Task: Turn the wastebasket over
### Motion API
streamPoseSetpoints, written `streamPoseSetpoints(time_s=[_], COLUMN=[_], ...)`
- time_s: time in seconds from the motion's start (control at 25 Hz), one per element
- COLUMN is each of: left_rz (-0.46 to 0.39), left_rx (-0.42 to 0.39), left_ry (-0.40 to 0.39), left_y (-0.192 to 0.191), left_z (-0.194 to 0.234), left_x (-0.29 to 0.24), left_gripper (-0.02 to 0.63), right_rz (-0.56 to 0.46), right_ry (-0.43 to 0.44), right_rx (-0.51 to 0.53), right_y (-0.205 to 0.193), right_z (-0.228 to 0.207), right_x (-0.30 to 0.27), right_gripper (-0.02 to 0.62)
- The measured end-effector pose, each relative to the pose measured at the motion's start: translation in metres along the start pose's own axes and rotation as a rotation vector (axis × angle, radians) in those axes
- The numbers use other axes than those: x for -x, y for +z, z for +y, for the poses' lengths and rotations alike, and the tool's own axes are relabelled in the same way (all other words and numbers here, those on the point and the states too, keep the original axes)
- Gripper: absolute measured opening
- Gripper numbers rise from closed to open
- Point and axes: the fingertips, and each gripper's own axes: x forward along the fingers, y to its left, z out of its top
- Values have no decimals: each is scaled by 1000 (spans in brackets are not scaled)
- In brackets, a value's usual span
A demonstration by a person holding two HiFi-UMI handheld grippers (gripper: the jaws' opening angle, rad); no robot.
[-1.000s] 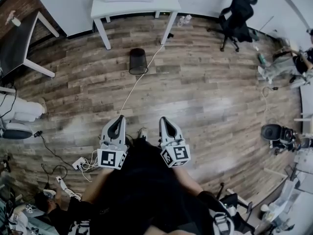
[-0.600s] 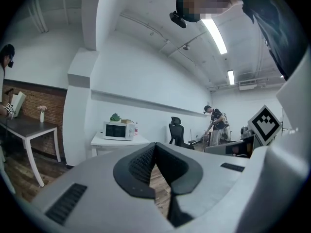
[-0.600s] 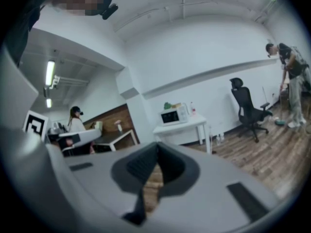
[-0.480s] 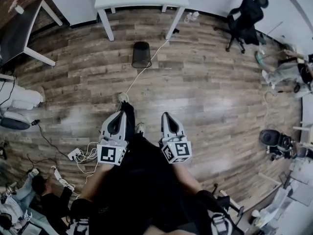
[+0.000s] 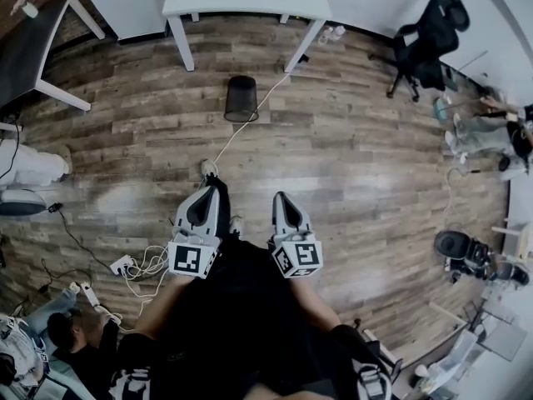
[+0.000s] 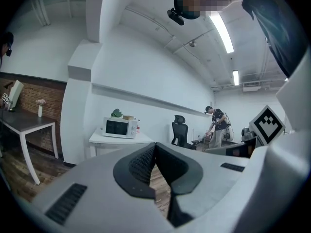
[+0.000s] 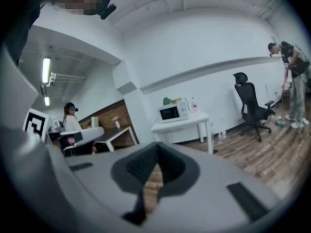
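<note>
The left gripper and right gripper are cased in pale grey, lined with black ribbed pads and backed by cubes printed with black-and-white square markers. Dark clothing and a light shoe are worn.

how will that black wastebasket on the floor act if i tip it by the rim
The wastebasket looks small and open-topped, so probably light and easy to tip. On the smooth wood floor it may slide first. Its round body would likely roll once down.
</note>
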Motion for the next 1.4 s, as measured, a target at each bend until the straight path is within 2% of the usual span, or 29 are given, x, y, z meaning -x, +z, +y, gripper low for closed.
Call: streamPoseSetpoints(time_s=[0.6, 0.84, 1.08, 1.28, 1.4], left_rz=[50, 62, 73, 101, 109], left_rx=[57, 73, 64, 56, 83], left_ry=[-38, -32, 20, 76, 140], left_y=[12, 16, 14, 1, -8], left_z=[102, 146, 182, 199, 204], left_x=[-121, -156, -180, -197, -207], left_gripper=[35, 35, 35, 35, 35], right_rz=[63, 95, 119, 152, 192], right_ry=[-50, -36, 8, 84, 138], right_rx=[24, 56, 101, 142, 155], right_y=[40, 52, 54, 48, 39], right_z=[-11, -11, -21, -30, -41], right_x=[-147, -208, -266, -315, -341], right_gripper=[32, 32, 32, 32, 32])
